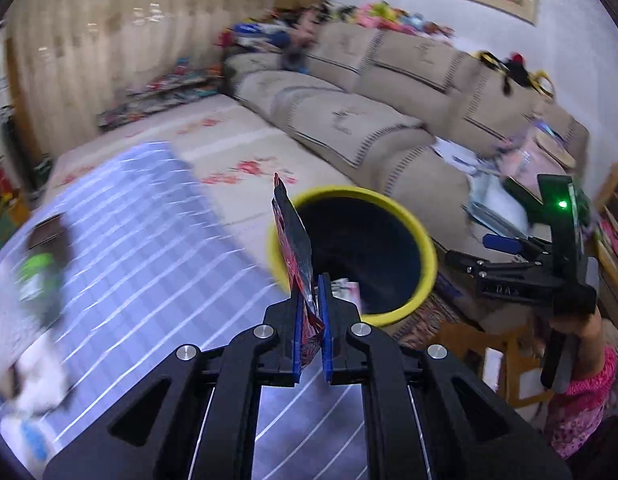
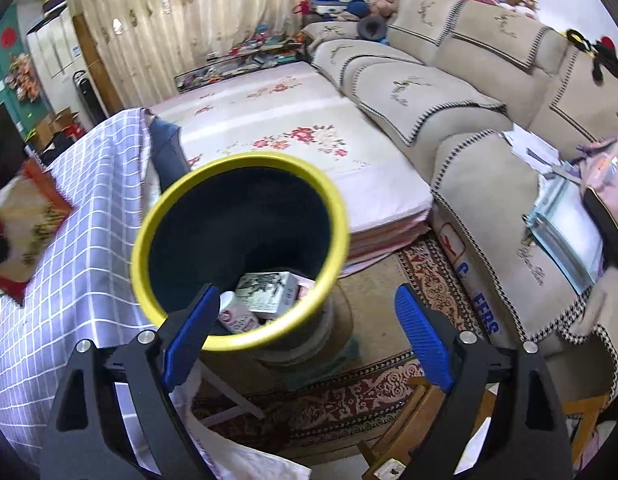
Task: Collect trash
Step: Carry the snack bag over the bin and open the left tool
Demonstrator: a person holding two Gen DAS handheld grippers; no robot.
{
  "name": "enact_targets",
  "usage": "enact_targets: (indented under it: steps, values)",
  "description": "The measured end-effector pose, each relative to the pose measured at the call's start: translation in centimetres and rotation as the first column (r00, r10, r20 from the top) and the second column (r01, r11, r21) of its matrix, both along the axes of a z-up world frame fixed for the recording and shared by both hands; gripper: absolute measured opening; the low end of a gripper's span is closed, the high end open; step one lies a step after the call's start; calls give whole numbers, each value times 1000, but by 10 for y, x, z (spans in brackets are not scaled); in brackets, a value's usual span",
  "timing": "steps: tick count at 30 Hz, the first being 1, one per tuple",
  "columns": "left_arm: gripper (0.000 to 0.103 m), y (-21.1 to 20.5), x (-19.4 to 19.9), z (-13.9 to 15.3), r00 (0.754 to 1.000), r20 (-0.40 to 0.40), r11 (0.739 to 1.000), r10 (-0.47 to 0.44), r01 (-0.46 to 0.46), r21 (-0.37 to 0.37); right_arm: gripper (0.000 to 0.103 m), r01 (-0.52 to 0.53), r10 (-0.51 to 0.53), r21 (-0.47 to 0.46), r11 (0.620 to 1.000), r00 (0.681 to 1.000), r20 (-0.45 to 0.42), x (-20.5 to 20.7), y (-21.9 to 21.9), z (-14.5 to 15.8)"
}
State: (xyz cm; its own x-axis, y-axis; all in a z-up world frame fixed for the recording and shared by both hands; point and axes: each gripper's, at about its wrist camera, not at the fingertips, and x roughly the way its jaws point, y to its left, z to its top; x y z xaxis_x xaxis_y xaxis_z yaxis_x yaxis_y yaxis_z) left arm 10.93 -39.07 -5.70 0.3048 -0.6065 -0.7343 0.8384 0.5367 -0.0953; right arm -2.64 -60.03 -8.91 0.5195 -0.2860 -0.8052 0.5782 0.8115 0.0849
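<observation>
My left gripper (image 1: 312, 284) is shut on a red and dark snack wrapper (image 1: 293, 240), which sticks up between the blue pads at the near left rim of the yellow-rimmed dark bin (image 1: 425, 248). In the right wrist view the bin (image 2: 169, 196) stands just beyond the table edge, with a white box (image 2: 269, 290) and a small pink-and-white pack (image 2: 237, 318) inside. My right gripper (image 2: 305, 330) is open and empty, its left pad over the bin's near rim. It also shows in the left wrist view (image 1: 493, 246), to the right of the bin.
A table with a purple checked cloth (image 1: 141, 216) lies to the left, with blurred items (image 1: 41, 276) on it and a red and beige packet (image 2: 25, 224). A beige sofa (image 2: 469, 92), a floral mattress (image 2: 289, 128), a patterned rug (image 2: 349, 392) and a wooden stool (image 2: 421, 432) surround the bin.
</observation>
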Motion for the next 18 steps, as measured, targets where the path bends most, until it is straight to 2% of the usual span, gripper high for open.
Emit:
enact_targets:
  steps: [5,12,13,14,16,18]
  values:
    - [8,-68,8,-26,996,-41,995,-79,81,61,85,41,-40,8,999,999,-15,-14,-16,-5]
    - [10,-125,23,-65,995,-54,982,-85,93,163,85,71,-71,12,997,997,-15,-26,-31,-6]
    - [16,-129,23,-69,996,-48,982,-80,87,170,85,72,-72,13,997,997,-16,-26,-32,-6]
    - [33,-133,24,-71,996,-45,981,-73,80,180,85,72,-72,14,997,997,-17,-26,-32,-7]
    - [52,-137,26,-74,998,-34,982,-54,59,182,85,72,-72,15,997,997,-20,-26,-32,-7]
    - [55,-138,28,-76,999,-23,981,-44,48,186,85,69,-68,16,998,997,-22,-25,-32,-8]
